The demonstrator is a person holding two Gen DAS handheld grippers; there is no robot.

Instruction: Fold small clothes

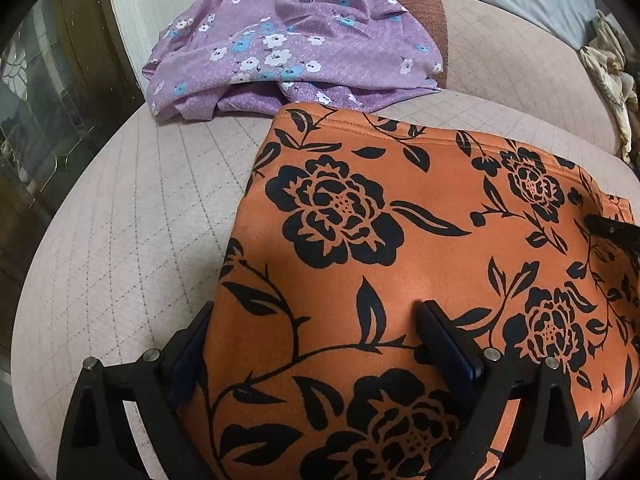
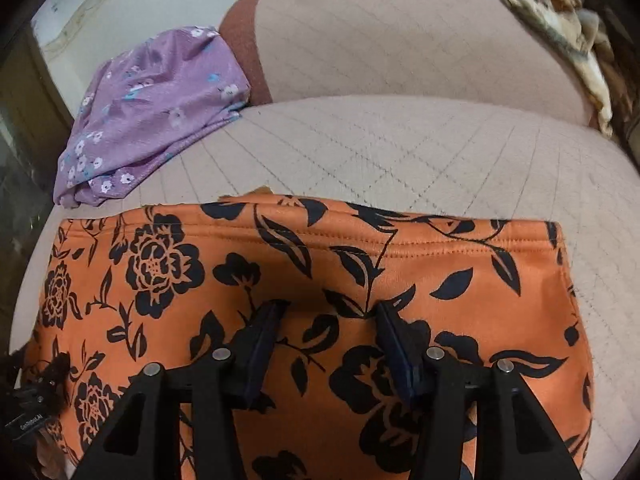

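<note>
An orange garment with black flowers (image 1: 400, 248) lies flat and folded on the pink quilted cushion (image 1: 120, 240); it also shows in the right wrist view (image 2: 320, 272). My left gripper (image 1: 316, 312) is open and hangs over the garment's left part, one finger past its left edge. My right gripper (image 2: 328, 306) is open just above the garment's middle, holding nothing. The right gripper's tip (image 1: 612, 232) shows at the right edge of the left wrist view, and the left gripper (image 2: 32, 408) shows at the lower left of the right wrist view.
A crumpled purple floral garment (image 1: 288, 48) lies at the back left of the cushion, also in the right wrist view (image 2: 152, 116). A pink backrest (image 2: 400, 40) rises behind. A beige patterned cloth (image 2: 568, 32) lies at the far right. A dark cabinet (image 1: 48, 80) stands left.
</note>
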